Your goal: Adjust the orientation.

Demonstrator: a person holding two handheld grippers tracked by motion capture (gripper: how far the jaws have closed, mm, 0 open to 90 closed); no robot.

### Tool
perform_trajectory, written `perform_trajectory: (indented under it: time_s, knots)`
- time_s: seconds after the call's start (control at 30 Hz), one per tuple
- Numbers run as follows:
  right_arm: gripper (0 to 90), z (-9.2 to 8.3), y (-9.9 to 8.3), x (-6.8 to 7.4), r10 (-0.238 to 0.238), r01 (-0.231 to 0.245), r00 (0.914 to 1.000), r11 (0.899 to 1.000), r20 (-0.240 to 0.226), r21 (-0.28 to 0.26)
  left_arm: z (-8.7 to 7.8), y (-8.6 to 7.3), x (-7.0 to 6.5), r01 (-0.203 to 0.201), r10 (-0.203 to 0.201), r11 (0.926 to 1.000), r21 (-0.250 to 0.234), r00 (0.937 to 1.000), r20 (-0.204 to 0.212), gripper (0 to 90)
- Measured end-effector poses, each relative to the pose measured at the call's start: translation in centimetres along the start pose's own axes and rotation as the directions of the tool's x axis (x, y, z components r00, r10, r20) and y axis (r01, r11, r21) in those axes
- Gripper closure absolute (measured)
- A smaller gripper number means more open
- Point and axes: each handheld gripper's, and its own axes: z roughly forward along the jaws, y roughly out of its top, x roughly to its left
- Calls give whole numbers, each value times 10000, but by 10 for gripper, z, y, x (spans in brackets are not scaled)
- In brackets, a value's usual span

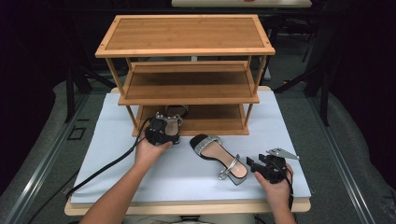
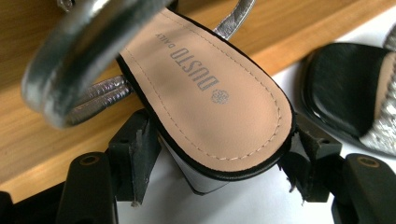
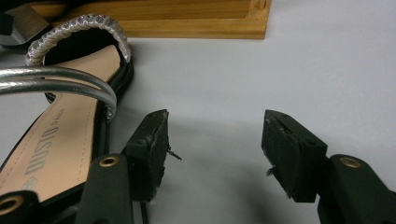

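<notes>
A black sandal with silver straps and a tan insole (image 1: 172, 122) has its heel (image 2: 210, 107) clamped between the jaws of my left gripper (image 1: 161, 133) (image 2: 217, 163). The toe reaches over the front edge of the wooden rack's bottom shelf (image 1: 210, 125) (image 2: 42, 140). The matching sandal (image 1: 219, 156) (image 3: 56, 140) (image 2: 345, 88) lies on the white table cover, toe toward the rack. My right gripper (image 1: 254, 164) (image 3: 215, 149) sits just right of that sandal's heel, jaws open and nothing between them.
The three-tier bamboo rack (image 1: 187, 35) stands at the back of the white table cover (image 1: 285, 126). Its lower front rail (image 3: 187, 28) lies ahead of the right gripper. A black cable (image 1: 107, 165) trails left from the left gripper.
</notes>
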Motion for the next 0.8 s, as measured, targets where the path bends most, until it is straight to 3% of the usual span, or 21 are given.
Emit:
perform_trajectory:
  time_s: [0.37,0.47,0.6,0.67,0.73,0.8]
  knots:
    - [406,1,0,0,-7,7,10000,10000,-65,18,4,3,4,-98,99,9999,-142,9999,41,333]
    - [406,0,0,1,4,-4,10000,10000,6,-5,-1,2,4,-240,240,9997,84,9997,9,339]
    - [405,-1,0,-1,-10,10,10000,10000,-17,-19,-24,-5,5,-819,820,9966,67,9965,-163,338]
    - [405,-2,0,-1,-8,8,10000,10000,30,-27,-41,-12,7,-848,847,9964,-38,9962,-196,345]
    - [404,-3,0,-1,-7,8,10000,10000,41,-61,-59,-20,11,-1086,1082,9941,-56,9926,-546,362]
    - [403,-3,1,-1,-34,34,10000,10000,69,-55,-79,-30,17,-986,979,9951,-71,9926,-713,375]
